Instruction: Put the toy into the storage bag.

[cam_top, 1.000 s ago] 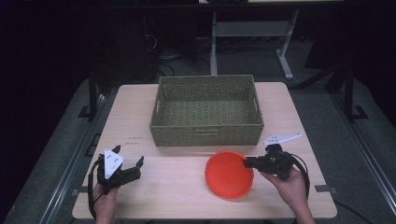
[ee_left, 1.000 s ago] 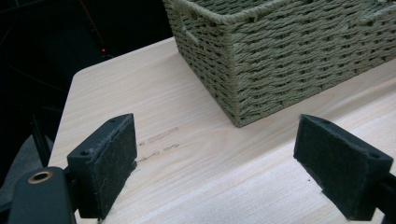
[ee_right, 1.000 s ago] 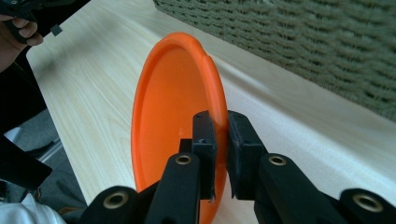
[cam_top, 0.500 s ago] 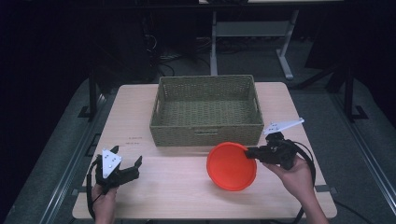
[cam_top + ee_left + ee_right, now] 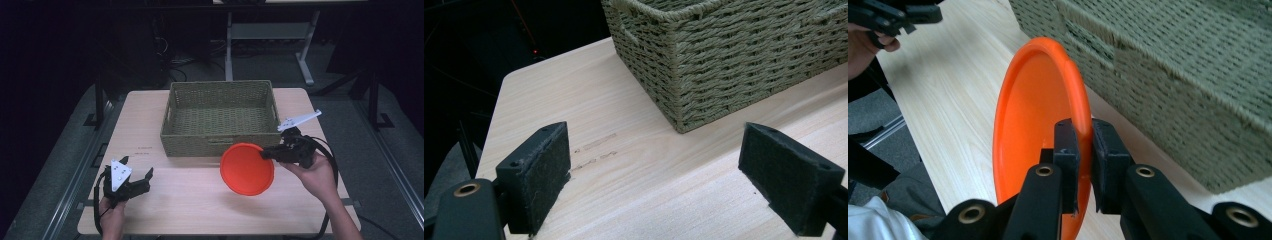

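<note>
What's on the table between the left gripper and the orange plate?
Nothing: in the high view only bare table lies between the left gripper and the orange plate, which the right gripper holds.

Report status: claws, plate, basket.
Right claw clamped on orange plate rim, plate lifted, tilted. Left claw open, empty. Wicker basket just behind plate.

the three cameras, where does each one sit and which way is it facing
High view: fixed above the person's side, looking forward and down on the table, wicker basket and orange plate; both forearms and hands show.
Left gripper view: rides the left claw, looking along its open jaws over the table toward the basket's corner.
Right gripper view: rides the right claw, shut on the plate's rim, basket behind; the other hand shows far off.
All three share the basket.
</note>
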`<state>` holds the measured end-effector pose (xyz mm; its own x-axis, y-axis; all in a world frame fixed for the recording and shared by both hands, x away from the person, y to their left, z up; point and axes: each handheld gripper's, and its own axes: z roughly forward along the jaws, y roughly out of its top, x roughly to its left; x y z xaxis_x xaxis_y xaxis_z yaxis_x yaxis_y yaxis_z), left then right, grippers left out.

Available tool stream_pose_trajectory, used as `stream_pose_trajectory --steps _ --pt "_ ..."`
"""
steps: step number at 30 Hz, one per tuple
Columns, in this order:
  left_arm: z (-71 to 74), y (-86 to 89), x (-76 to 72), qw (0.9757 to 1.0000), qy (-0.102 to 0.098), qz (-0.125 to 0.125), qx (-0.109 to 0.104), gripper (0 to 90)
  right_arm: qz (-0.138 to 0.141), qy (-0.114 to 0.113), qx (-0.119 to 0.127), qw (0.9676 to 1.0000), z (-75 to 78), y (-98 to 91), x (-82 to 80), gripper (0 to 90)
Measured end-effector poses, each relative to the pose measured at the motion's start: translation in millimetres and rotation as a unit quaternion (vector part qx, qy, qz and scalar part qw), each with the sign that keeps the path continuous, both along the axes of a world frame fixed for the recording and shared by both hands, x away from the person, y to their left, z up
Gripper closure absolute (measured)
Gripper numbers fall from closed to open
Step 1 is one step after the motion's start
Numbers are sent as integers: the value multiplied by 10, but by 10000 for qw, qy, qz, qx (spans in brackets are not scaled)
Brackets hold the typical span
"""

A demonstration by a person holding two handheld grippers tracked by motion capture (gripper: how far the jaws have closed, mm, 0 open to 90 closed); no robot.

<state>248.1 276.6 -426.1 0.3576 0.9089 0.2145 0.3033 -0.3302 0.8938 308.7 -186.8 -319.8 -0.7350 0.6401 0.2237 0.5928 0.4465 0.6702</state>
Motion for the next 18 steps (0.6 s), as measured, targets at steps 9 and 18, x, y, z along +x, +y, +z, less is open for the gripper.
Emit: stream_pose_trajectory --steps 9,18 --pt "6 10 2 10000 27 -18 69 128 85 -113 -176 9997 188 91 88 823" --pt "0 16 10 10000 54 8 6 128 93 -216 -174 9996 357 149 154 823"
